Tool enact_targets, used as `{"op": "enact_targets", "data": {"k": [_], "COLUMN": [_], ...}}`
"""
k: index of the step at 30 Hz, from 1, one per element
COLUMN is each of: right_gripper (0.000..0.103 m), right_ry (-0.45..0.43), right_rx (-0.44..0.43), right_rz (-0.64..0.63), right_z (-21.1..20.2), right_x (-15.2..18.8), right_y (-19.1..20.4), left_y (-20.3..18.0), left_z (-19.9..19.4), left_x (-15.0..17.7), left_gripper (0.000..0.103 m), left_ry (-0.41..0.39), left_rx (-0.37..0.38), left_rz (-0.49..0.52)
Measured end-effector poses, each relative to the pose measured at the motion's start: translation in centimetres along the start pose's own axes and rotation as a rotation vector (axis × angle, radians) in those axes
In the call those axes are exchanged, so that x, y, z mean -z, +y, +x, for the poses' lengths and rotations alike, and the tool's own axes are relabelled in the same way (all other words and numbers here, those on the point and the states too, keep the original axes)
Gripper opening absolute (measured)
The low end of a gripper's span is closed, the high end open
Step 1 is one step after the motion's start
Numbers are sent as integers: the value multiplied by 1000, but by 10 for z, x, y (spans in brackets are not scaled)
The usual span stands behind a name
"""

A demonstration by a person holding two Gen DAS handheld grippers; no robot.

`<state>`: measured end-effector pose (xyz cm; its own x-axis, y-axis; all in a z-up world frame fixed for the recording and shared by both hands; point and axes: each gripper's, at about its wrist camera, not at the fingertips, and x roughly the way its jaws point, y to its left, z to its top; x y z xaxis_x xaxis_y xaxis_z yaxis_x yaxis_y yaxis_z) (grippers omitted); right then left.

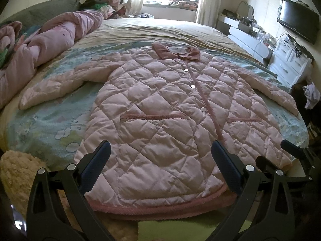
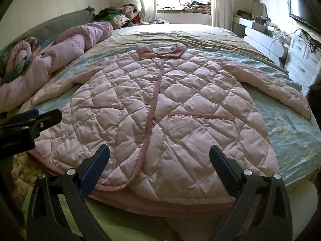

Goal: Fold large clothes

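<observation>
Two hand-held grippers wide apart, empty, over coat

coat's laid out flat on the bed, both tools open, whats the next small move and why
Probably bring the left tool down onto the hem corner on its side and close on it. The quilted pink coat lies spread face up with both sleeves out, nothing folded yet. Both the left tool and the right tool hover open just above the hem, holding nothing, so a grip on the fabric likely comes first.
</observation>
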<state>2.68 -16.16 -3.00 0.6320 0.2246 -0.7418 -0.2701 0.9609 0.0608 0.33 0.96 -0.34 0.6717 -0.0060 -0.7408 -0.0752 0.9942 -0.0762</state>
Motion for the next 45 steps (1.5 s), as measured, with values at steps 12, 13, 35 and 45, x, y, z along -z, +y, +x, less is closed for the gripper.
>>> {"op": "enact_targets", "data": {"k": [12, 13, 35, 45], "right_gripper": [99, 99, 99, 99], "right_ry": [2, 4, -59, -101], "right_rx": [-16, -16, 26, 10], "right_rz": [14, 18, 77, 67], "right_z": [12, 14, 35, 45], "right_x": [-10, -12, -83, -117], "right_y": [-3, -4, -42, -46], "left_y": [9, 10, 36, 30], "left_z": [5, 4, 21, 37], "left_x": [-9, -11, -72, -98], "left_gripper": [94, 94, 94, 94], "left_ry": [-9, -12, -48, -38], "left_rx": [-8, -2, -8, -6], "left_rz": [-25, -31, -80, -58]}}
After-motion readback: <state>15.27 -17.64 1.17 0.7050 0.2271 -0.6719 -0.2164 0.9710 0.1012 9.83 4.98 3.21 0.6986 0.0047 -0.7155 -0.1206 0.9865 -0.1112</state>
